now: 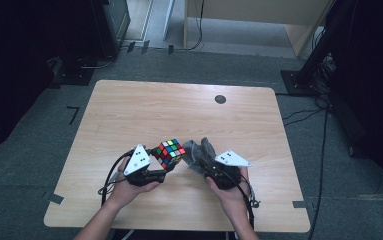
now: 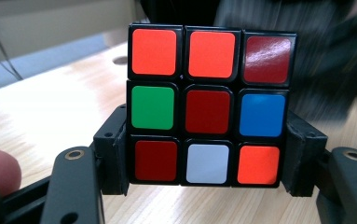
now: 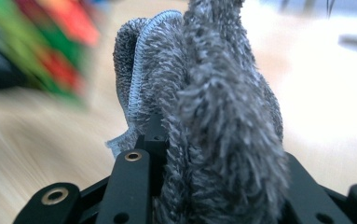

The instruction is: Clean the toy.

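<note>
A scrambled Rubik's cube (image 1: 169,152) is held above the wooden table (image 1: 144,107), near its front middle. My left gripper (image 1: 160,169) is shut on it, the jaws pressing its two sides. In the left gripper view the cube (image 2: 209,106) shows a face of orange, dark red, green, blue and white squares. My right gripper (image 1: 205,167) is shut on a bunched grey microfibre cloth (image 1: 198,152), just right of the cube. In the right gripper view the cloth (image 3: 204,112) rises thick between the jaws, with the cube (image 3: 50,42) blurred at upper left.
A small dark round grommet (image 1: 220,99) sits in the table's far right part. Cables (image 1: 324,145) trail on the floor to the right. A wooden cabinet (image 1: 259,20) and dark stands lie beyond the table.
</note>
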A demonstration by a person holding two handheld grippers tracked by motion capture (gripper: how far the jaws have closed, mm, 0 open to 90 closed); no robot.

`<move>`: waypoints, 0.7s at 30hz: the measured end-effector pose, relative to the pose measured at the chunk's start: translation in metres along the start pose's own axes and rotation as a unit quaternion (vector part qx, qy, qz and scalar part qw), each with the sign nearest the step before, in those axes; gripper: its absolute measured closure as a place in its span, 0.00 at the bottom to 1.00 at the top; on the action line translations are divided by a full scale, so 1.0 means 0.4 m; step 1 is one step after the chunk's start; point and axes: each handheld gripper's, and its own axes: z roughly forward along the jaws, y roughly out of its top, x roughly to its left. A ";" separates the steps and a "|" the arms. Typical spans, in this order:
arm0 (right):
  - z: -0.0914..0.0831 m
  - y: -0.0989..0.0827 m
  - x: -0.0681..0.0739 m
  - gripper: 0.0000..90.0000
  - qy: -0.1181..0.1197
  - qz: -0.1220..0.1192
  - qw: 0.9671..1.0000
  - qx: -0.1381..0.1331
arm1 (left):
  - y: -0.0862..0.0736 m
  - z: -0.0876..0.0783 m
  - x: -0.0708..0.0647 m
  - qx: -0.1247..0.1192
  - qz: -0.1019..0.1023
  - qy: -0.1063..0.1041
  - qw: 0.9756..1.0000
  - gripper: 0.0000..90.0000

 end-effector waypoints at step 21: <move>-0.020 0.057 0.097 0.67 0.059 -0.043 0.997 -0.003 | -0.016 0.022 -0.045 0.109 0.009 -0.006 0.994 0.38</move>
